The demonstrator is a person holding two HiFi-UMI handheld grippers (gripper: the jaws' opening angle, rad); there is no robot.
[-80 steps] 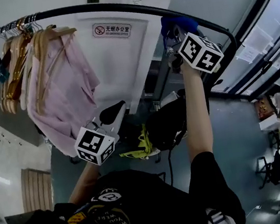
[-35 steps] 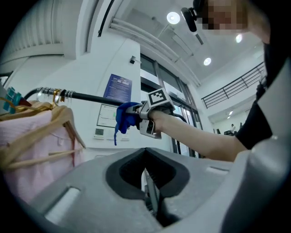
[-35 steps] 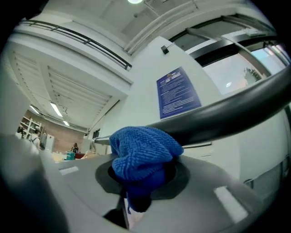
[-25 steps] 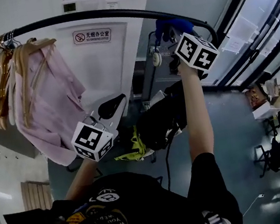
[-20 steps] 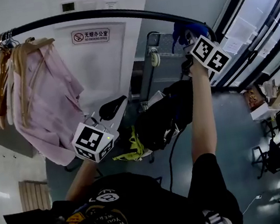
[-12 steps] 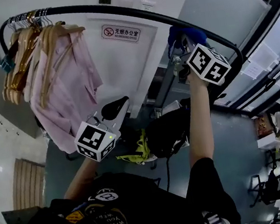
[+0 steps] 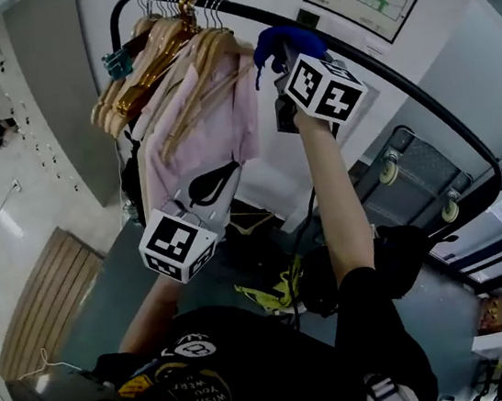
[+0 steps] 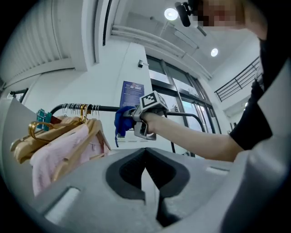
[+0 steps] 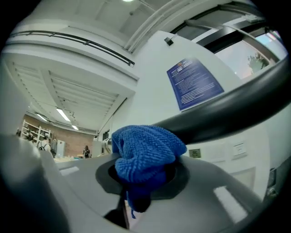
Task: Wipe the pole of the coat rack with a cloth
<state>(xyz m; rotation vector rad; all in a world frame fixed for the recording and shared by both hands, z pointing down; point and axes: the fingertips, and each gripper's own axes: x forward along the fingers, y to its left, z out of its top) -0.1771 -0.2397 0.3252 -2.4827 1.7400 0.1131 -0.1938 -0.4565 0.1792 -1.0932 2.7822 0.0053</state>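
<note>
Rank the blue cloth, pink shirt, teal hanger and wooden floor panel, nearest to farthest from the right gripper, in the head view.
1. Blue cloth, clamped in the right gripper on the pole.
2. Pink shirt, hanging to its left.
3. Teal hanger, at the pole's far left end.
4. Wooden floor panel, far below at lower left.

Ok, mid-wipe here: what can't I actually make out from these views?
Cloth-to-pole contact: in the right gripper view the bunched blue cloth in the right tongs covers the pole; in the head view the marker cube blocks it.
Rack's base: head view, lost behind the pink shirt and the person's torso.
Dirt on the pole: too fine to see in any view.
</note>
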